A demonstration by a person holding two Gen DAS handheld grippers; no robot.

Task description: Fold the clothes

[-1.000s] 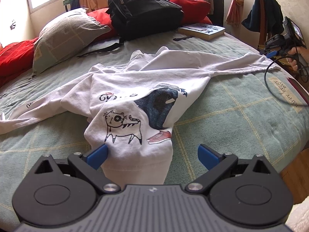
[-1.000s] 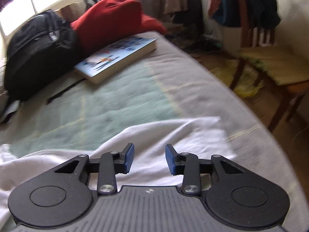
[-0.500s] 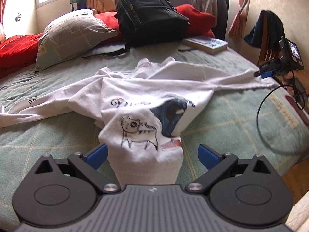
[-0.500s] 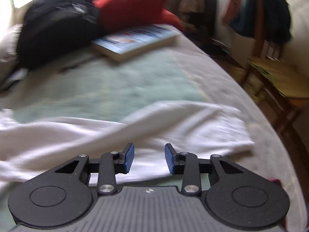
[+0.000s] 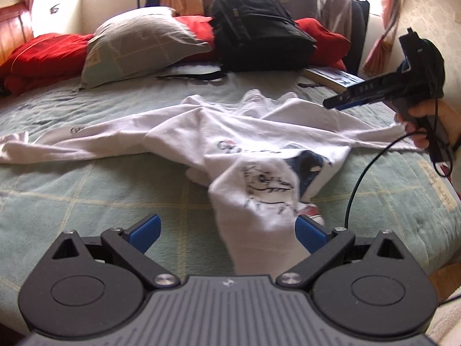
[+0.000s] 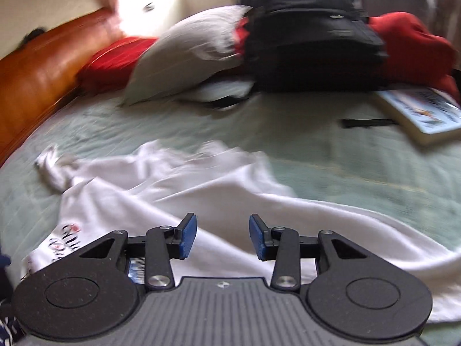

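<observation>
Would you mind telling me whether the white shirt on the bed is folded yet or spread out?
Not folded: the white shirt lies crumpled on the bed, sleeves stretched out to both sides.

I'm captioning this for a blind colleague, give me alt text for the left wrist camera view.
A crumpled white long-sleeved shirt with cartoon prints sprawls on a green bedspread, its hem running up between the fingers of the open left gripper. At right, a hand holds the right gripper above a sleeve; a pillow, a black backpack and a book lie behind.
</observation>
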